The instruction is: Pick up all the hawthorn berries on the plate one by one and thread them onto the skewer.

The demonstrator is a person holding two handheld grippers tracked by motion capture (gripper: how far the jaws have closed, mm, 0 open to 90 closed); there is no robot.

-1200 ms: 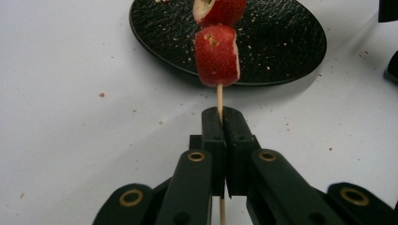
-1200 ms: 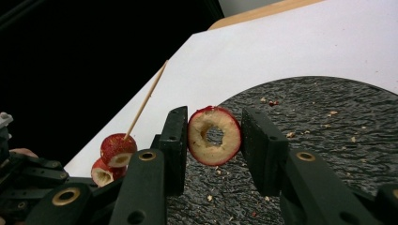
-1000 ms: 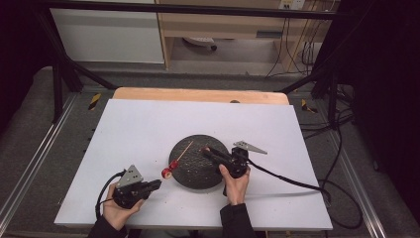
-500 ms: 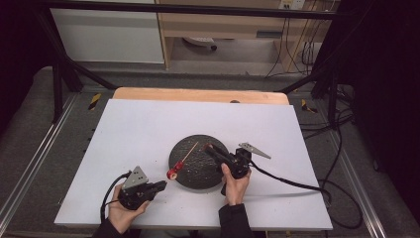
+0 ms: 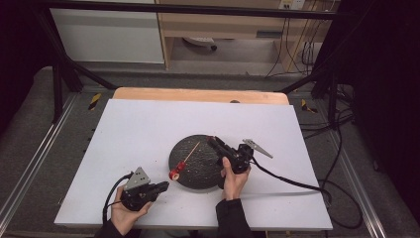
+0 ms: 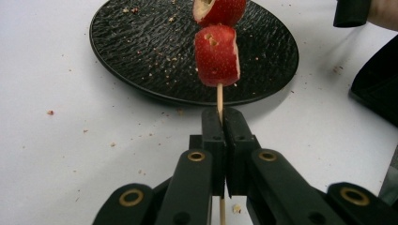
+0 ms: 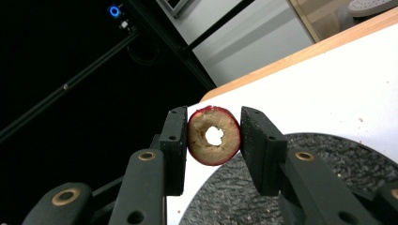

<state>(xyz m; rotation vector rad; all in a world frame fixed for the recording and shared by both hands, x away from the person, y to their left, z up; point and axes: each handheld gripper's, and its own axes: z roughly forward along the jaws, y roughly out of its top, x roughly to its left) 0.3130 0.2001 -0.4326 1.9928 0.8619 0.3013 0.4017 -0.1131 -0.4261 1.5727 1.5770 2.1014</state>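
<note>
Since a second ago the thin wooden skewer has slid toward seven o'clock with the left gripper, its red end now over the near-left rim of the round black plate instead of lying across the plate's middle, while the right gripper has kept its place above the plate. By my reading a fruit slice is being brought to the free tip of the stick, and the shift lines up the two. In the left gripper view the fingers are clenched flat on the bare stick, and above them at twelve o'clock sit two glossy red apple-like pieces already threaded, pale flesh showing at their cut faces. In the right gripper view the fingers are clamped on the edges of a round ring slice with dark red skin and tan flesh, cored through the middle. The plate is matte with a rough, rippled surface strewn with pale crumbs; the white counter is smooth and also speckled with crumbs.
</note>
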